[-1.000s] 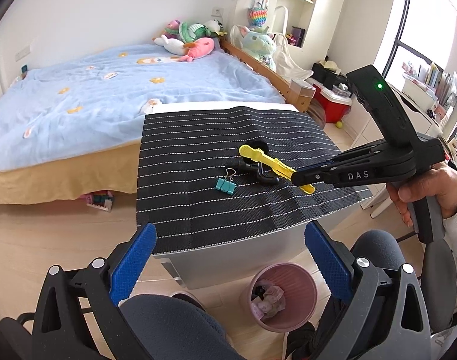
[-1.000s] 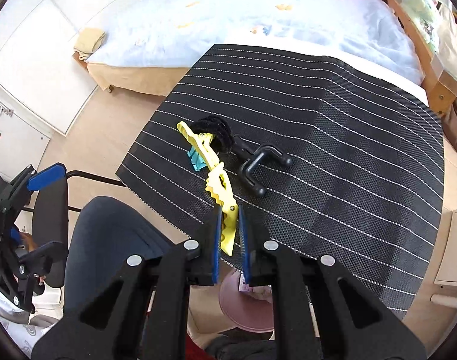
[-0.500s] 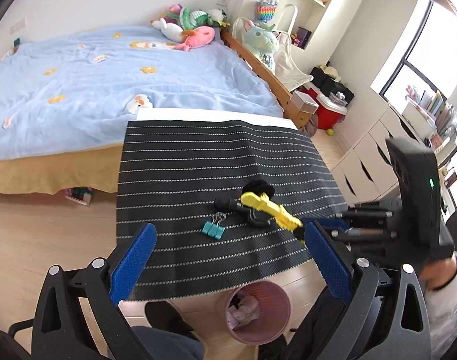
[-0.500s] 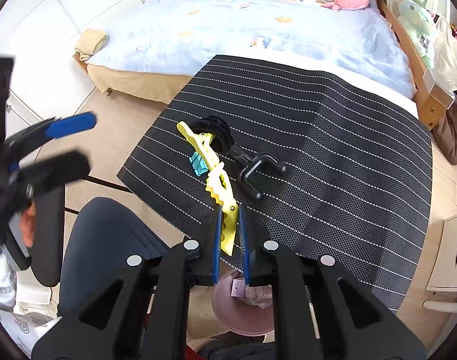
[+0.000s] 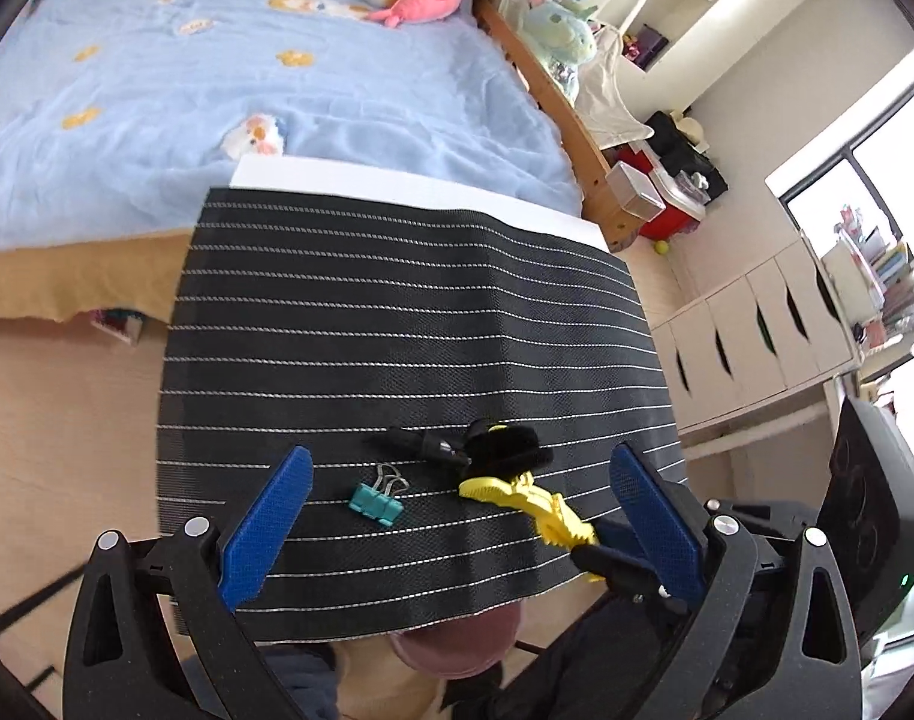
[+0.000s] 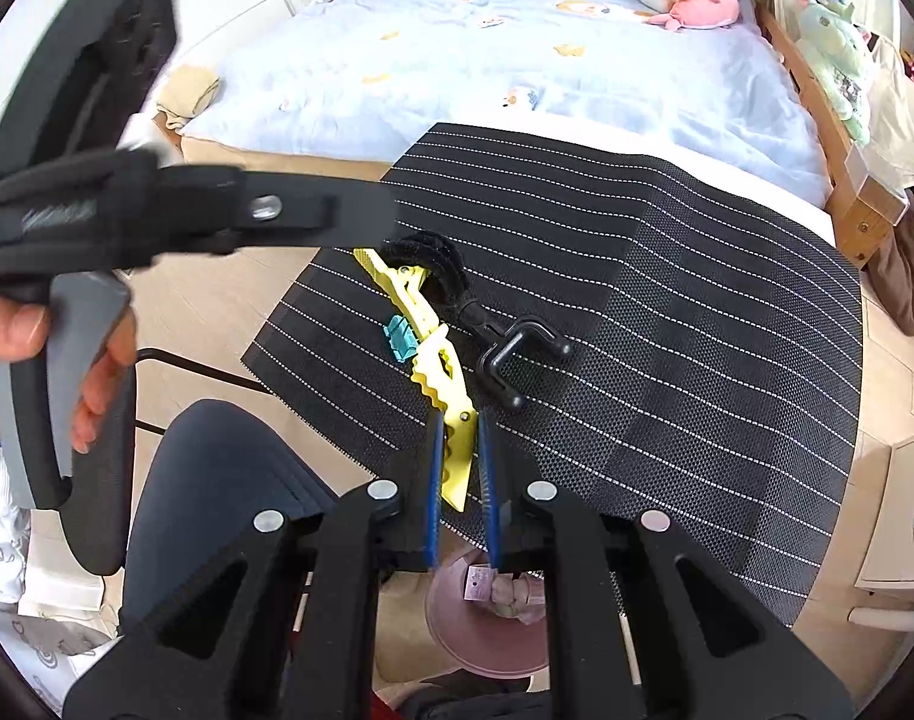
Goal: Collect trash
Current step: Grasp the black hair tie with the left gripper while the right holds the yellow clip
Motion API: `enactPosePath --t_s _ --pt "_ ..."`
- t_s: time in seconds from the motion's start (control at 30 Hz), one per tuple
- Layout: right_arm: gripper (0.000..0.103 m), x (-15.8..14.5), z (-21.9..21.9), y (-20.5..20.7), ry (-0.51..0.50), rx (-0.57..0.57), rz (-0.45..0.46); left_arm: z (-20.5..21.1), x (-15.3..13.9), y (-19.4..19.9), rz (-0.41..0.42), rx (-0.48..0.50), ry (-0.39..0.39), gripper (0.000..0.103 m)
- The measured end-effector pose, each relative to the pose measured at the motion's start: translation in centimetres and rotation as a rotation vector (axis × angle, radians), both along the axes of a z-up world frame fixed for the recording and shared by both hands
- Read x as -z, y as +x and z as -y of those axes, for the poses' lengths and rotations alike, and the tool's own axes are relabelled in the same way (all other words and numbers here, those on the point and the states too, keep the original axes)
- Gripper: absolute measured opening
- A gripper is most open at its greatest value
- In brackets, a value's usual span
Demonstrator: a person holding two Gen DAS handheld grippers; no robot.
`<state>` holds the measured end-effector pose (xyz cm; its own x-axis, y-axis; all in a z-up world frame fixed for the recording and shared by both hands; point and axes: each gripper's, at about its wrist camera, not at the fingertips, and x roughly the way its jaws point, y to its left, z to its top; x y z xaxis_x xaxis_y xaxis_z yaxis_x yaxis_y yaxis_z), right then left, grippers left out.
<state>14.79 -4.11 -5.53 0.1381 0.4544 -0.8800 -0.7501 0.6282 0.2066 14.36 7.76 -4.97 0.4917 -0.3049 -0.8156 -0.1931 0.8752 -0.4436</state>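
Right wrist view: the right hand-held gripper (image 6: 457,438) is clenched on the near end of a yellow clip (image 6: 433,354), which stretches away over the black striped mat (image 6: 697,312) covering the tabletop. Beside the clip lie a teal binder clip (image 6: 400,339) and a black hook (image 6: 505,354) with a fuzzy black loop at its far end. Below the mat's near edge stands a pink trash bin (image 6: 487,630) with paper inside. Left wrist view: the left hand-held gripper (image 5: 457,516) hangs released over the binder clip, blue pads wide apart
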Motion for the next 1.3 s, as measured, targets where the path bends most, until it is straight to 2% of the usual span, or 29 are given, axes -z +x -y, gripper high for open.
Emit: enactPosePath --t_s 0.27,0.33,0.4,0.5,0.63,0.73,0.77,0.8,1.3 --pt "0.011 -0.1 0.3 0.1 0.012 0.000 0.000 0.2 1.4 1.0 -0.040 -0.016 -0.110 0.095" --pt "0.011 -0.2 0.2 0.0 0.015 -0.004 0.001 0.1 1.7 1.3 -0.044 -0.019 -0.127 0.087" --pt "0.011 -0.3 0.3 0.0 0.016 -0.005 0.002 0.1 2.0 1.4 -0.056 -0.020 -0.136 0.073" --pt "0.011 -0.3 0.3 0.0 0.018 -0.007 0.004 0.1 2.2 1.4 -0.066 -0.019 -0.145 0.058" --pt "0.011 -0.4 0.2 -0.1 0.019 -0.013 0.006 0.1 2.4 1.5 -0.065 -0.021 -0.162 0.055" --pt "0.011 -0.4 0.1 -0.2 0.018 -0.016 0.005 0.0 2.4 1.4 -0.060 -0.023 -0.165 0.041" --pt "0.011 -0.3 0.1 -0.2 0.018 -0.017 0.004 0.0 2.3 1.4 -0.057 -0.025 -0.161 0.032" --pt "0.011 -0.3 0.1 -0.2 0.017 -0.017 0.003 0.0 2.2 1.4 -0.056 -0.026 -0.157 0.030" --pt "0.010 -0.2 0.3 -0.5 0.024 -0.019 -0.003 -0.3 1.7 1.1 0.003 -0.040 -0.140 0.028"
